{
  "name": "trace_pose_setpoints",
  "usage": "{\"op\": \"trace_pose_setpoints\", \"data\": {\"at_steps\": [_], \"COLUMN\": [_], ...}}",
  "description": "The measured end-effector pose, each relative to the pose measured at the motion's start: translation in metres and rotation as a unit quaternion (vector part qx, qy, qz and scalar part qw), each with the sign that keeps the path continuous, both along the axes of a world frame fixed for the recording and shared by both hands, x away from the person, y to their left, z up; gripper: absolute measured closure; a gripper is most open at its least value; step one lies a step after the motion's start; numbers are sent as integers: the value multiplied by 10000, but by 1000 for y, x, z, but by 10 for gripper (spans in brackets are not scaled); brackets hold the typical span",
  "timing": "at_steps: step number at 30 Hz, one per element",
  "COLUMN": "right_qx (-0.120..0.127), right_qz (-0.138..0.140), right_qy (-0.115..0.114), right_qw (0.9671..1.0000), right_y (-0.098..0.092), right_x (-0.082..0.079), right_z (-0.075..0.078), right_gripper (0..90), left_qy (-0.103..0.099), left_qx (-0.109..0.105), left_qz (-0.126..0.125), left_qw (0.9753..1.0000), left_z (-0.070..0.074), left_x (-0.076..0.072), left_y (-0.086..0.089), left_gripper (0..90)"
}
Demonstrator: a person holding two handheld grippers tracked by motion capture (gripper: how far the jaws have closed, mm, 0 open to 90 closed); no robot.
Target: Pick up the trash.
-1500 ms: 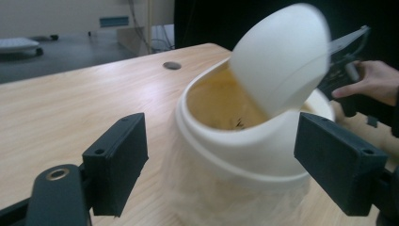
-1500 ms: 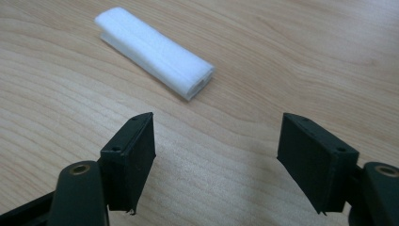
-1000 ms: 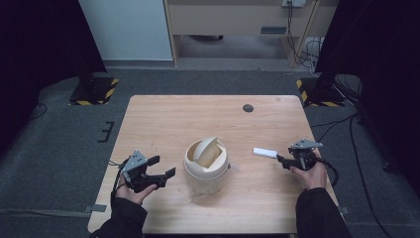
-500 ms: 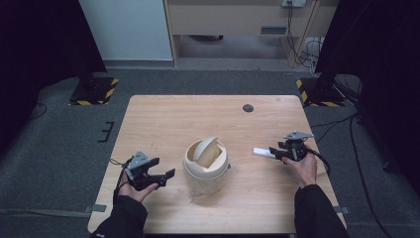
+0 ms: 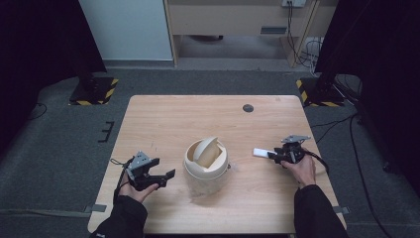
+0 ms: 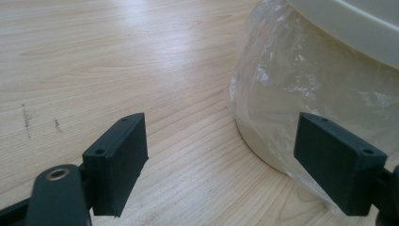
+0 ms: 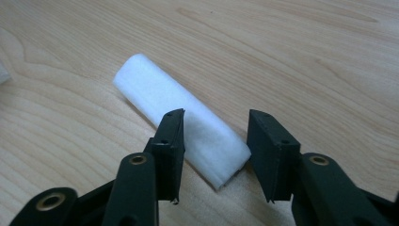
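**White roll between the right jaws**

The left gripper [image 5: 168, 176] rests spread wide on the wooden table [image 5: 163, 119], just beside the cream bin [image 5: 206, 159] with its plastic liner. Right of the bin, the right gripper [image 7: 214, 141] straddles the near end of the white roll [image 7: 179, 117], jaws parted, not yet pinching it.

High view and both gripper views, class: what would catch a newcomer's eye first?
A cream bin with a swing lid and a clear plastic liner stands mid-table. To its right lies a white folded wad, with the right gripper open astride its near end. The left gripper sits open beside the bin.
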State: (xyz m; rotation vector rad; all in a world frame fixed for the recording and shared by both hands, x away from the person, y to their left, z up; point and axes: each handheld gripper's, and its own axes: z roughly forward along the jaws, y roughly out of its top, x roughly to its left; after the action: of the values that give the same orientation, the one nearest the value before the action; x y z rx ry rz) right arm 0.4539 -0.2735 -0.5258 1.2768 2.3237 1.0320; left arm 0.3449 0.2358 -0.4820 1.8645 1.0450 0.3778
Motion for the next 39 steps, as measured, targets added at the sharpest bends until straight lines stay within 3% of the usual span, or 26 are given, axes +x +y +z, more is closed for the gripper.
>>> {"op": "trace_pose_setpoints", "data": {"at_steps": [13,20,23,32,39], "right_qx": [-74,-85,-62,251,438], "right_qz": [206,252,276,102,-25], "right_qy": [161,178,107,-388,-593], "right_qw": [9996,9995,9995,9989,9973], "right_y": [-2,-1,0,-6,-13], "right_x": [-9,-10,-11,-14,-15], "right_z": [6,9,12,28,36], "right_gripper": [805,839,840,839,838], "left_qy": [8,2,0,-9,-15], "left_qx": [-3,-2,-8,-11,-27], "left_qz": [17,25,31,37,49], "left_qw": [10000,10000,10000,10000,10000], "left_z": [0,0,0,0,0], "left_x": [0,0,0,0,1], "left_y": [1,1,2,2,3], "left_gripper": [173,174,174,174,174]}}
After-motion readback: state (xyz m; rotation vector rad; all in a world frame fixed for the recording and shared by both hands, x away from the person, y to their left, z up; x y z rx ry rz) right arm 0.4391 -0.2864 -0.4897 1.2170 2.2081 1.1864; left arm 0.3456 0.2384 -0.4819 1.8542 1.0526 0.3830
